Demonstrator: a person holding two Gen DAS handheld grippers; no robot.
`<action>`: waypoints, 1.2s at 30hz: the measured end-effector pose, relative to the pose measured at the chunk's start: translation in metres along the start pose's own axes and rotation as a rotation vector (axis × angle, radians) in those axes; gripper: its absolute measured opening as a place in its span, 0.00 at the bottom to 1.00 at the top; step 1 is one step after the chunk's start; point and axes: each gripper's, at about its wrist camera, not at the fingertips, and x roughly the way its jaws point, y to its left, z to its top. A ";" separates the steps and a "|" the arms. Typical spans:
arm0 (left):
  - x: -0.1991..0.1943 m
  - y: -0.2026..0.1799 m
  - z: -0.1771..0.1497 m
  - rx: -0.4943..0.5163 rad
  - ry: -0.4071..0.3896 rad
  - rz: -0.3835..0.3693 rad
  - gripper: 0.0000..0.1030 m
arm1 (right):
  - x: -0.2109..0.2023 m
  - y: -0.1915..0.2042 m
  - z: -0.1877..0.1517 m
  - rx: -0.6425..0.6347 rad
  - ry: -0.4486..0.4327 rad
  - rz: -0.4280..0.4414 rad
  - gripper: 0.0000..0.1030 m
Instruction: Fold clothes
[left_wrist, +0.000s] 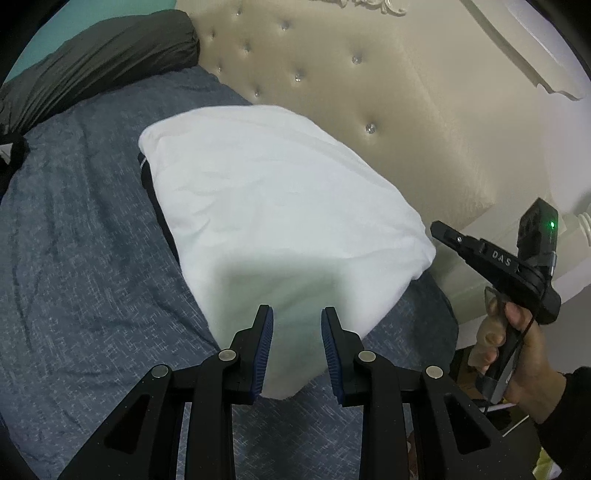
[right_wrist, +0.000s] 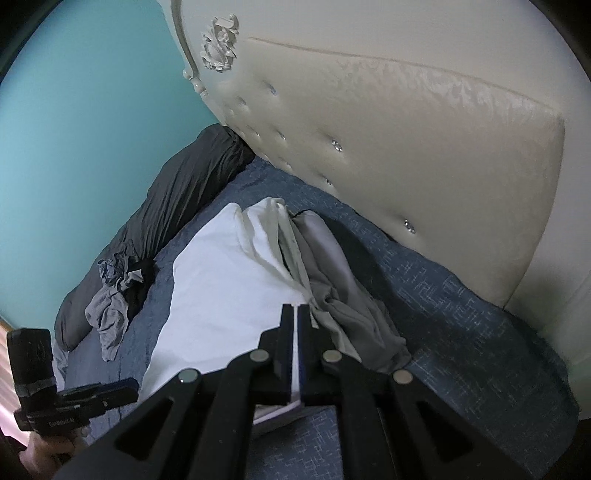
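Note:
A folded white garment (left_wrist: 266, 206) lies on the blue bedspread (left_wrist: 81, 258), on top of a dark garment whose edge (left_wrist: 147, 184) shows at its left. My left gripper (left_wrist: 297, 326) hovers open over the white garment's near corner, with nothing between its blue pads. My right gripper (left_wrist: 441, 230) is held by a hand (left_wrist: 517, 339) just off the garment's right corner, and its jaws are together. In the right wrist view the right gripper (right_wrist: 296, 314) is shut, with only a thin white line between its fingers. The white garment (right_wrist: 221, 280) lies beyond it.
A cream tufted headboard (left_wrist: 369, 110) rises behind the bed. A dark grey pillow (right_wrist: 184, 192) lies by the teal wall (right_wrist: 92, 129). Crumpled grey clothes (right_wrist: 110, 306) sit near it. Cream and grey garments (right_wrist: 332, 288) are bunched beside the white one. The left gripper (right_wrist: 110, 395) shows at the lower left.

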 end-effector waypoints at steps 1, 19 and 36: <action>-0.001 0.000 0.001 0.000 -0.004 0.004 0.28 | -0.001 0.001 -0.001 -0.003 -0.001 0.000 0.01; -0.038 0.002 -0.005 0.020 -0.067 0.003 0.30 | -0.027 0.040 -0.017 -0.044 -0.065 -0.055 0.01; -0.069 0.015 -0.024 0.071 -0.144 -0.044 0.31 | -0.054 0.101 -0.061 -0.096 -0.149 -0.118 0.02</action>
